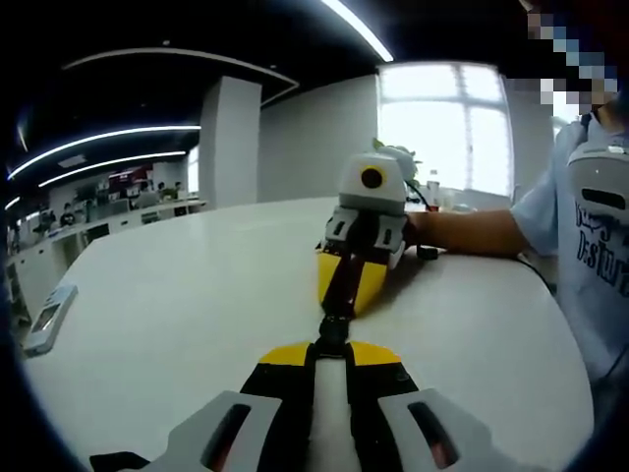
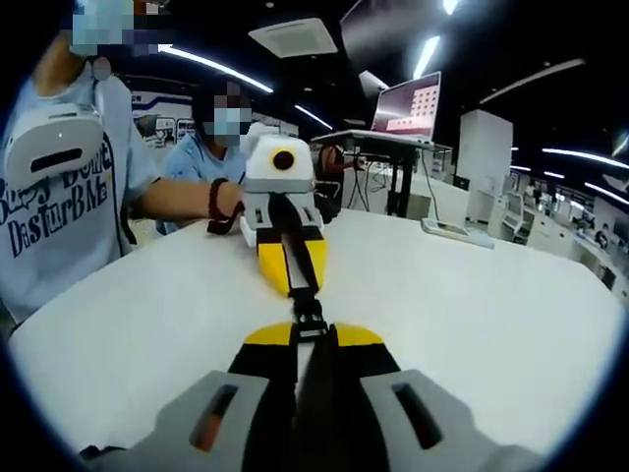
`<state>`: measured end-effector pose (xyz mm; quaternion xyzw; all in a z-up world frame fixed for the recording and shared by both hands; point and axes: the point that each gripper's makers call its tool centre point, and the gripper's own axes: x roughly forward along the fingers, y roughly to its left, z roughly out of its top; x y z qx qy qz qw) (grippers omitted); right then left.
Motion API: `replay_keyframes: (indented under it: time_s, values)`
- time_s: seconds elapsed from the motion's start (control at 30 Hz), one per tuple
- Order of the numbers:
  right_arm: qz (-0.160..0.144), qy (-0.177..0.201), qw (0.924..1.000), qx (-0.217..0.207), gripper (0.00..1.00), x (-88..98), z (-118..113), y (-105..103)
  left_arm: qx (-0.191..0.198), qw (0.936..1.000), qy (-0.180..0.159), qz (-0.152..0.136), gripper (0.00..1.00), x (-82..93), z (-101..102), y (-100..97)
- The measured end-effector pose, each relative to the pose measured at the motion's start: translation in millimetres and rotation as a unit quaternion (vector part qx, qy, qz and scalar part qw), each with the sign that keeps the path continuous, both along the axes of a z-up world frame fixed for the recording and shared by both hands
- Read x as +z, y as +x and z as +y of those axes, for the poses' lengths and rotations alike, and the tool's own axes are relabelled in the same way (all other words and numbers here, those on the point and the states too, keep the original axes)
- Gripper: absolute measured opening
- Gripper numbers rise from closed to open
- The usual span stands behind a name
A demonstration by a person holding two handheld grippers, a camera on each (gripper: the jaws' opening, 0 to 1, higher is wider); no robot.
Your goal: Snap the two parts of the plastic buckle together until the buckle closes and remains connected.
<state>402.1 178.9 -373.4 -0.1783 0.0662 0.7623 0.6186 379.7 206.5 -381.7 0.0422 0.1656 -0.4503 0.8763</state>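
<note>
A black plastic buckle (image 1: 332,332) (image 2: 308,316) hangs just above the white table (image 1: 177,295) (image 2: 472,305), between my two grippers, which face each other. My left gripper (image 1: 330,352) is shut with its yellow tips right behind the buckle. A dark strap (image 1: 344,280) runs from the buckle into the right gripper's (image 1: 352,264) shut yellow jaws. In the right gripper view my right gripper (image 2: 313,334) is shut close behind the buckle, and a black strap (image 2: 298,258) leads to the left gripper (image 2: 290,264). I cannot tell whether the two buckle halves are latched.
A person in a light blue shirt (image 1: 580,246) (image 2: 59,197) stands at the table's edge holding the grippers. Another person (image 2: 211,157) sits behind. A white remote (image 1: 49,320) (image 2: 454,232) lies near the table's rim. A laptop (image 2: 408,106) stands on a desk beyond.
</note>
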Motion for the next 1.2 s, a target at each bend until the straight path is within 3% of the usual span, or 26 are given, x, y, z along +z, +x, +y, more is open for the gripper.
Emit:
replay_keyframes:
  time_s: [0.9, 1.2]
  values:
    - [-0.005, 0.0, 0.9998, 0.017, 0.12, 0.2, 2.1, -5.9, -0.015, 0.9999, 0.003, -0.006, 0.12, -0.5, -1.6, 2.7]
    - [0.003, -0.002, 0.9991, 0.043, 0.12, -0.9, -0.5, -18.9, -0.04, 0.9992, 0.002, -0.006, 0.12, -0.6, -5.3, -4.9]
